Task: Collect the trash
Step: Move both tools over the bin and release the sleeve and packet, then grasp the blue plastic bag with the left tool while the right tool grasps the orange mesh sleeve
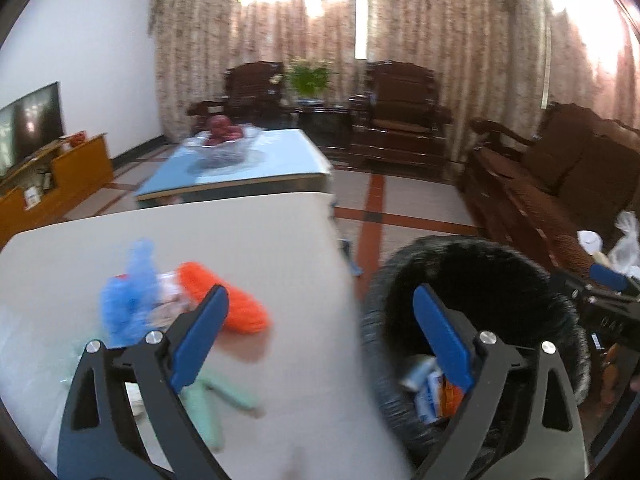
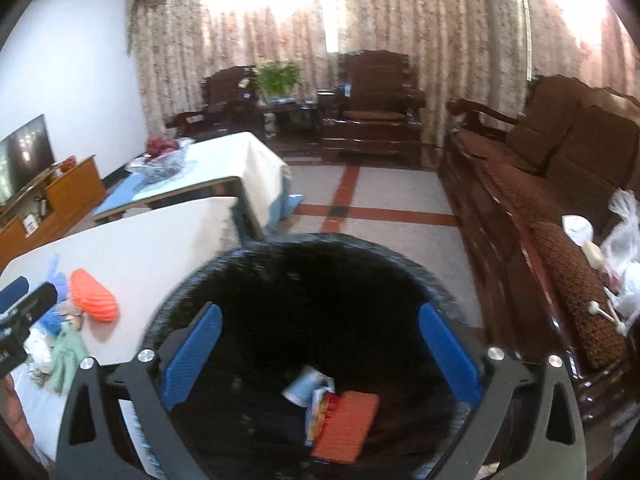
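On the far left a dark TV point(image 1: 32, 120) stands on an orange-brown cabinet point(image 1: 60, 176) by the white wall. Next comes a white table point(image 1: 248, 248) with a small heap of trash on it: a blue crinkly wrapper point(image 1: 128, 300), an orange wrapper point(image 1: 224, 300) touching the heap on its right, and a pale green piece point(image 1: 216, 404) near the front edge. Behind it is a blue-topped table point(image 1: 256, 168) with a glass bowl of red fruit point(image 1: 224, 140). The left gripper point(image 1: 320, 336) has its two blue fingers point(image 1: 200, 340) spread wide with nothing between them; one finger is over the table by the heap, and the other is over the bin. Just to the right of the table stands a round black trash bin point(image 2: 192, 280). Down inside it lie a pale blue cup point(image 2: 306, 388), a striped wrapper and an orange packet point(image 2: 348, 424), all close together. The right gripper point(image 2: 320, 356) hangs over the bin mouth with its blue fingers point(image 2: 192, 356) spread wide too, and nothing is held between them. Farther back are two dark wooden chairs point(image 2: 372, 108) with a green plant point(image 2: 276, 76) between them, in front of flowery curtains point(image 2: 420, 20). On the far right is a long brown sofa point(image 2: 560, 168) with a clear plastic bag point(image 2: 624, 240) on its seat.
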{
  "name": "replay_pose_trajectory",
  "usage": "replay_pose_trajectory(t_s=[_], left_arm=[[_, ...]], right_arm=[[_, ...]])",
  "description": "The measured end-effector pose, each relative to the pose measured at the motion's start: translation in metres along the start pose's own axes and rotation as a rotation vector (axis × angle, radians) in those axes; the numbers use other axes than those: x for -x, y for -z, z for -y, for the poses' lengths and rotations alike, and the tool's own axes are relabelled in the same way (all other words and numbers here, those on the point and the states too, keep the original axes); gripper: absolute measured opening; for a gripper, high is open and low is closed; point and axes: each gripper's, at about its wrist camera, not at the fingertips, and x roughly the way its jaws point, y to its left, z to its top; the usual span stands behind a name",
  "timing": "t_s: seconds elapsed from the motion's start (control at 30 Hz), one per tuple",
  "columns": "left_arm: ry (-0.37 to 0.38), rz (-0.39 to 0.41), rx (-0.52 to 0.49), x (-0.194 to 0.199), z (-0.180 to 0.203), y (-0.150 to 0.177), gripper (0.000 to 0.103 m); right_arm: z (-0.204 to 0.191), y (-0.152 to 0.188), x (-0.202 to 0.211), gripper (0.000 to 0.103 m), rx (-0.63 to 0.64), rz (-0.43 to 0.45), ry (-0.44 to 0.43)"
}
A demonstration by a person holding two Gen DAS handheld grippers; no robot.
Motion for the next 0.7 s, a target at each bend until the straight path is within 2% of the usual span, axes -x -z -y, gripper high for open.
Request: replay_pose_trajectory(t_s=[0.13,0.4,0.53,0.7], left_arm=[[-0.106,0.02,0.017,0.018,-0.039,0.008,0.091],[-0.275,0.003,0.106,0.04,-0.122,0.026,0.091],[-0.332,-0.006,0.141,0.047,-0.151,0.033,0.091],[-0.384,-0.021,0.177,0.046,-0.181,0.04,0.091]], right_arm=[[-0.043,0.001,-0.001,0.097,0.035,0.014,-0.091],[-0.135,0.009,-0.004,0.097,0.138,0.028,-0.266],[-0.173,0.015,-0.008,0.097,0.178,0.025,-0.345],[-0.207,0.022,-0.019,0.097,0.227,0.019,-0.377]])
